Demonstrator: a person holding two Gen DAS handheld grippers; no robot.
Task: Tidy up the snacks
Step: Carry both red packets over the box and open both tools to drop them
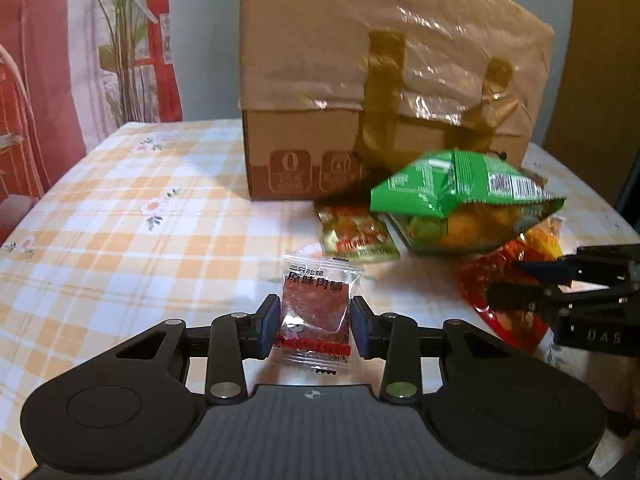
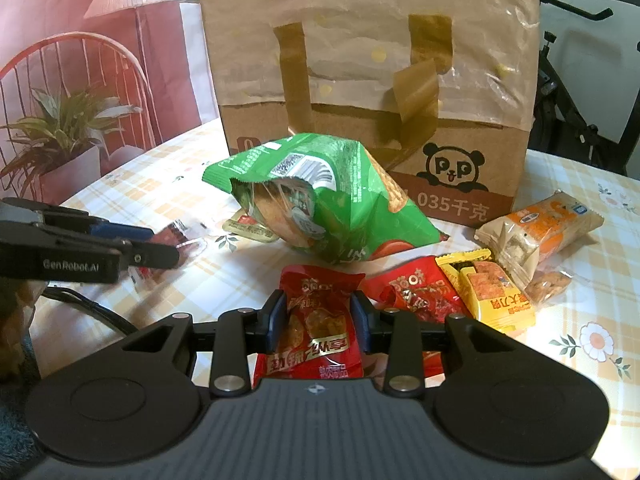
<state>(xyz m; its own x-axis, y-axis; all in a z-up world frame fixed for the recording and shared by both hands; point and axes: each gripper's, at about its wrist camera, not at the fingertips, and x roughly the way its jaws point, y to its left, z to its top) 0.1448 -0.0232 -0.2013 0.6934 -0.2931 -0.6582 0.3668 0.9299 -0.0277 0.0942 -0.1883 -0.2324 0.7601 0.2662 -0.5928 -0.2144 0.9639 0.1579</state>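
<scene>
Both tools are gripping snacks right now. The left tool [image 1: 312,326] is squeezing a small clear packet with a flat red-brown meat slice inside [image 1: 318,312]; its blue pads are pressing on both side edges of the packet, which is sitting low over the counter with the orange and white checked cloth [image 1: 120,220]. The right tool [image 2: 320,322] is pinching a shiny red snack packet with gold writing [image 2: 316,320] between its two blue pads, with its jaws only partly closed around it. Right next to that packet, a second red snack packet [image 2: 416,292] is lying on the cloth, touching a bright yellow packet with an orange square on it [image 2: 486,292]. Further to the right, a see-through wrapper with an orange label and pale cakes inside [image 2: 540,228] is lying near the corner of the big brown paper bag with a panda drawing [image 2: 456,168]. That bag is standing upright at the back of the counter. In front of it, an open green crinkly snack bag [image 2: 332,200] is lying on its side with its mouth facing the cameras. A flat gold and red packet [image 1: 356,236] is lying partly under the green bag. Behind the counter, a leafy green plant in a white pot [image 2: 60,148] is showing on the left.
</scene>
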